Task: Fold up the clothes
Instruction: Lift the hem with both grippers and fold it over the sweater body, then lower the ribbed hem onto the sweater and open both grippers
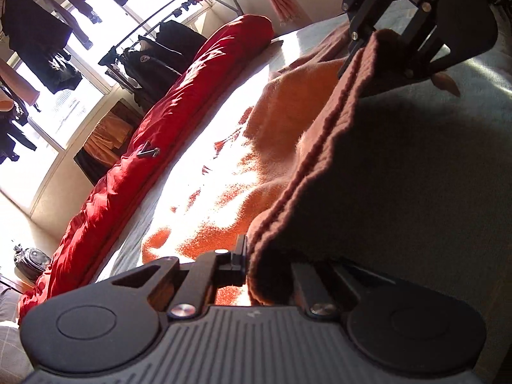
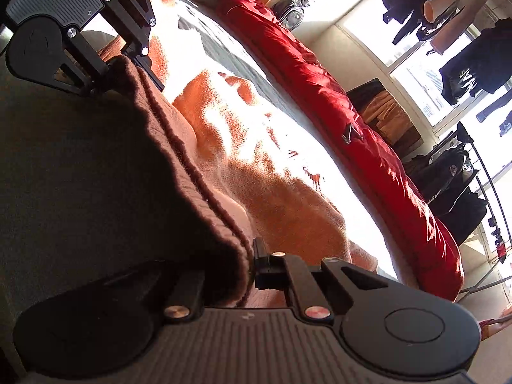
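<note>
Two grippers, left gripper point(image 1: 252, 265) and right gripper point(image 2: 251, 265), clamp one sweater point(image 1: 288, 134)

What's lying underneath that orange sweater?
The orange sweater lies on a pale grey bed cover, which shows around it. Both grippers, left and right, pinch its ribbed hem. What the sweater itself covers cannot be seen.

Sunlit bedroom with laundry at the window

Hard sun floods a pale bed point(image 1: 204, 188); a red duvet point(image 1: 179, 102) lies rolled along its far edge, dark clothes point(image 1: 35, 32) hang before bright windows point(image 2: 412, 64), a backpack point(image 1: 30, 262) sits on the floor.
</note>
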Action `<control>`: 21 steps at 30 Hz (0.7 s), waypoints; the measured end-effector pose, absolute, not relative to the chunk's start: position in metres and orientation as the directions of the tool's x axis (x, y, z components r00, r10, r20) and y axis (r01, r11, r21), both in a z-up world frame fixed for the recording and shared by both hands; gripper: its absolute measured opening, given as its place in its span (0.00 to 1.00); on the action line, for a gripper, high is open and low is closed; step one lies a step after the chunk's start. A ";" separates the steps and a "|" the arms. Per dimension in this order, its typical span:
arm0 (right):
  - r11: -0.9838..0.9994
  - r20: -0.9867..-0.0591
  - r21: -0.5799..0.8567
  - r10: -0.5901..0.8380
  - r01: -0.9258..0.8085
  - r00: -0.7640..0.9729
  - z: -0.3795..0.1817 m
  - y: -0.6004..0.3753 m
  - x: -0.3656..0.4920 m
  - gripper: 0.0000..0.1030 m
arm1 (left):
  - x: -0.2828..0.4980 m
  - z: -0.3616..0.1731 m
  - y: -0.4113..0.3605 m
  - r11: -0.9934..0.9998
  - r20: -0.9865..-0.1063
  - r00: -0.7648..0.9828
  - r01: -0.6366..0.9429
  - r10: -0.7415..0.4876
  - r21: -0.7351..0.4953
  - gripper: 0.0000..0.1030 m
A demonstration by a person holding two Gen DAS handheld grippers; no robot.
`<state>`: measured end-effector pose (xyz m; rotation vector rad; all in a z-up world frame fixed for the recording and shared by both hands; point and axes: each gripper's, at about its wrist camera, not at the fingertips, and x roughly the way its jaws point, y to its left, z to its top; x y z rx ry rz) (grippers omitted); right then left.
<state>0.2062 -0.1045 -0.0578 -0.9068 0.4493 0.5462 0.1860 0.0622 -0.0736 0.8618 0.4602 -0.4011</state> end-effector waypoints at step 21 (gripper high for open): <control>0.528 -0.495 -0.554 0.412 -0.644 0.765 0.015 -0.143 0.114 0.08 | 0.074 -0.016 0.052 0.625 -0.350 0.919 0.382 -0.180 0.681 0.05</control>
